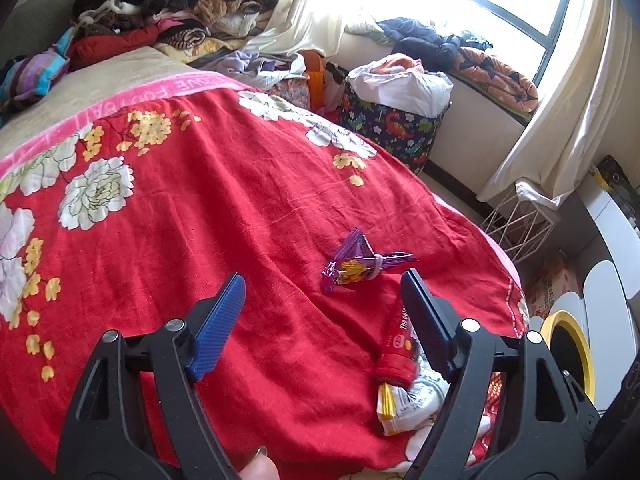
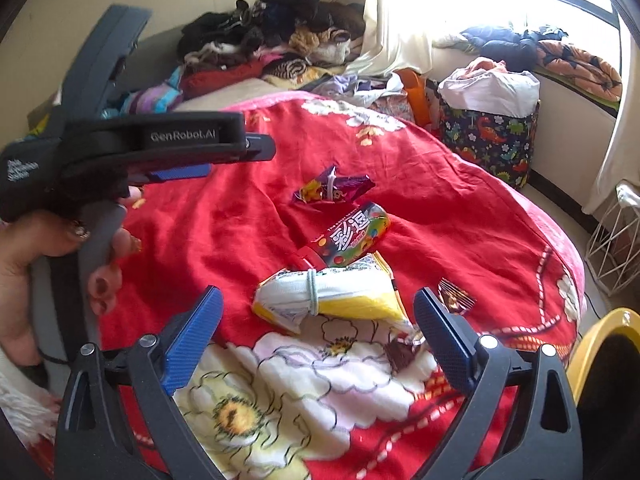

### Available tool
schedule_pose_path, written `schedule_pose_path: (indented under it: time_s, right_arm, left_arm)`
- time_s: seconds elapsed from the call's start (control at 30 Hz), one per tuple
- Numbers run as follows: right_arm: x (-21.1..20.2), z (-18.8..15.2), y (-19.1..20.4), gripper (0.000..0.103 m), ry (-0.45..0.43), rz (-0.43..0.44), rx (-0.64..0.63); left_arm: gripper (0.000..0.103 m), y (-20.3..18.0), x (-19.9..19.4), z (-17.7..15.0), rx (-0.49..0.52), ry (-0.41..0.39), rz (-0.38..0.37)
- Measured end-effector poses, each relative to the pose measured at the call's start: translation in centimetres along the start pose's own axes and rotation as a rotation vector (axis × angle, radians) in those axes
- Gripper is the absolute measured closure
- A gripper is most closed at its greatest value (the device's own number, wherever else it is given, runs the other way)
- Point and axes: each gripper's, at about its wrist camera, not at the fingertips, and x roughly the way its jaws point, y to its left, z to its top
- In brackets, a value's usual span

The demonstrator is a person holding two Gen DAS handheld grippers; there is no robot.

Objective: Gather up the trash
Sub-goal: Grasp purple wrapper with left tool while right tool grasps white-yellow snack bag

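In the left wrist view, the red candy tube is partly hidden behind the right finger of the left tool. The yellow-and-white packet below the tube is partly covered as well. The yellow-rimmed bin right of the tube is cut off by the tool's frame. The small print on the packet cannot be read.

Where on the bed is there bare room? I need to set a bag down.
The red blanket lies bare between the white flower prints and the purple wrapper. It is crowded near the corner: red candy pack, banded yellow-white wrapper and brown scraps.
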Motion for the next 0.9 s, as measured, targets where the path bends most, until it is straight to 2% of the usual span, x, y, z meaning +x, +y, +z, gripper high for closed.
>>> schedule_pose_path:
  time_s: [0.3,0.5,0.6,0.9]
  right_arm:
    - [3.9,0.6,-0.2,0.008,0.083,-0.020,-0.074]
    - [5.5,0.5,-0.3,0.009,0.120,0.015,-0.100]
    - [5.9,0.2,-0.4,0.011,0.129,0.037,-0.096]
    - [5.9,0.0,-0.9,0.020,0.125,0.092,-0.072]
  left_arm:
    - [0.032,-0.1,3.8,1.0,0.008,0.067,-0.019]
    - [0.032,-0.8,6.5,1.3,0.034,0.122,-0.037]
    - [0.032,-1.0,7.7,1.6,0.028,0.153,-0.065]
    - [0.032,-2.0,10.1,1.9,0.059,0.202,-0.075]
